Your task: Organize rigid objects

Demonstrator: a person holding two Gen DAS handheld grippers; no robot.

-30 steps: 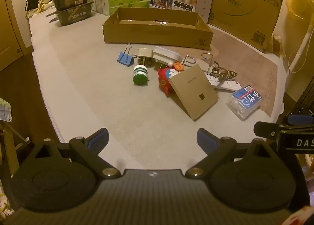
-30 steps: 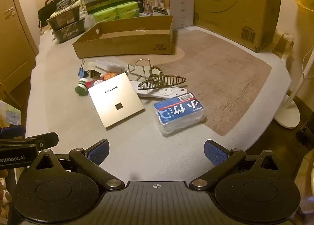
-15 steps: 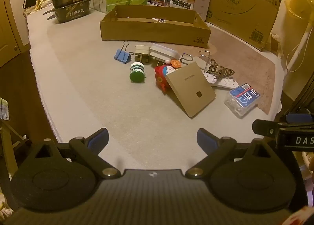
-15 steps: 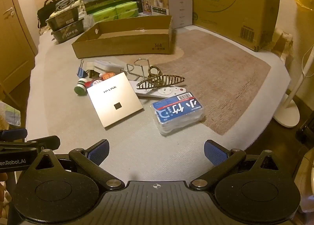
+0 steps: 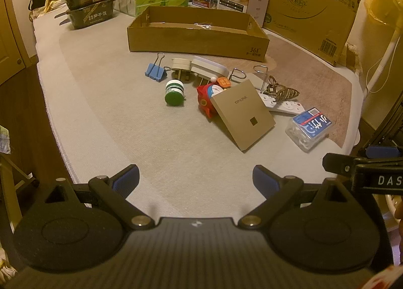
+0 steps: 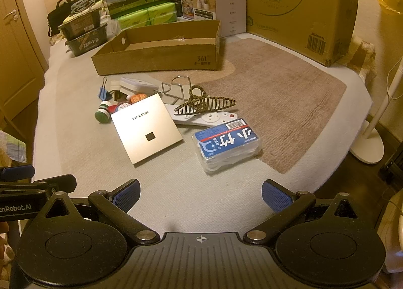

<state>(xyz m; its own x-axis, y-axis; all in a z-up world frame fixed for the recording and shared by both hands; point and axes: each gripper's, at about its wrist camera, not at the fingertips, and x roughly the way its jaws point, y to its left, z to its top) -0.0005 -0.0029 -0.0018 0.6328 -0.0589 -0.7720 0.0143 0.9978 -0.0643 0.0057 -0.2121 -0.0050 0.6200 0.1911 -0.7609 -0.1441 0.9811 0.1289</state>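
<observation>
Lettering reads TP-LINK on the gold box point(image 6: 146, 130), tilted on the red toy point(image 5: 205, 102) mid-bed | tray point(image 5: 197, 36) marked 361° sits behind the clutter | left gripper point(image 5: 195, 179) wide open, empty | right gripper point(image 6: 200, 194) likewise, over bare near edge of bed point(image 6: 176, 203)

At centre frame lie a blue binder clip point(image 5: 155, 73), a green-and-white jar point(image 5: 174, 92), a gold square box point(image 6: 146, 127) and a brown-striped hair claw point(image 6: 205, 104); lower right, a blue-labelled clear pack point(image 6: 226, 143).
</observation>
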